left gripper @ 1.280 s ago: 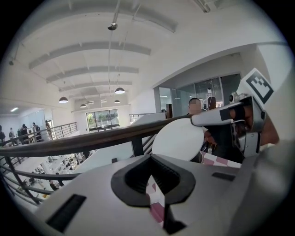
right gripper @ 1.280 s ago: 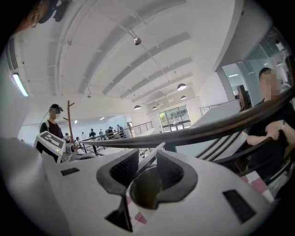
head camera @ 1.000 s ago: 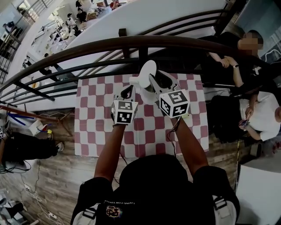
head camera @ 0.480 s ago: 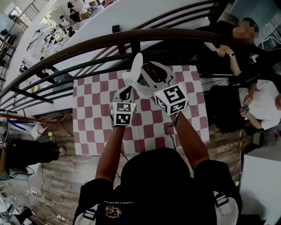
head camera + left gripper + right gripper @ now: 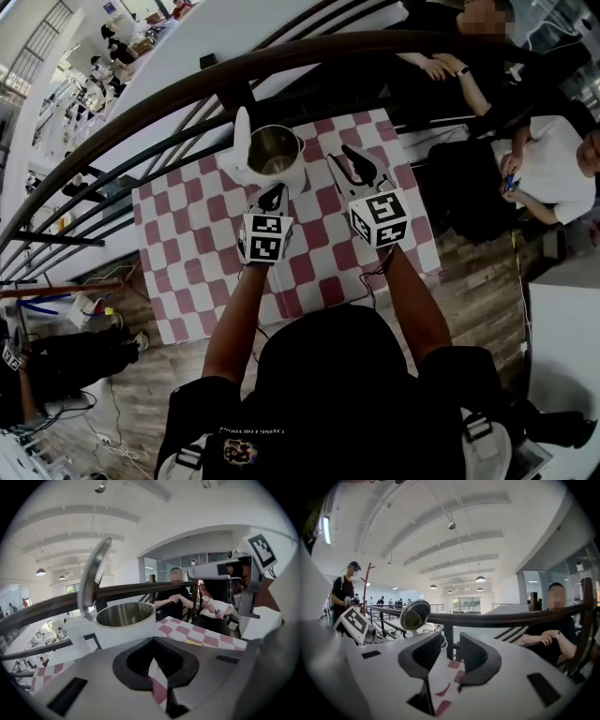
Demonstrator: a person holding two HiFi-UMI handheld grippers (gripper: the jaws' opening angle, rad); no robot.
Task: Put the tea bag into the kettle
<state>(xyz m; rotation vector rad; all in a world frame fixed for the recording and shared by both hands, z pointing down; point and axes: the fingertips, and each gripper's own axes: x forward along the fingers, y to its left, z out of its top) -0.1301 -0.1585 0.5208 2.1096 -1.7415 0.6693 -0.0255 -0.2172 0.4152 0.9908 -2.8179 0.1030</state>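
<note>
While the left gripper [image 5: 152, 644] is closed on nothing visible and the right gripper [image 5: 450, 641] gapes empty, the white steel-lined kettle [image 5: 272, 150] stands open on the checked table [image 5: 187, 253]. A thin yellow strip [image 5: 194, 642] nearby may be the tea bag; reaching past could bump the kettle's raised lid [image 5: 242, 136].

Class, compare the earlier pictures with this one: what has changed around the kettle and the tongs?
The right tongs, earlier against the kettle, have drawn away to its right and stand open, empty. The kettle stands on the checked cloth. Unchanged: left tongs shut, kettle lid up.
</note>
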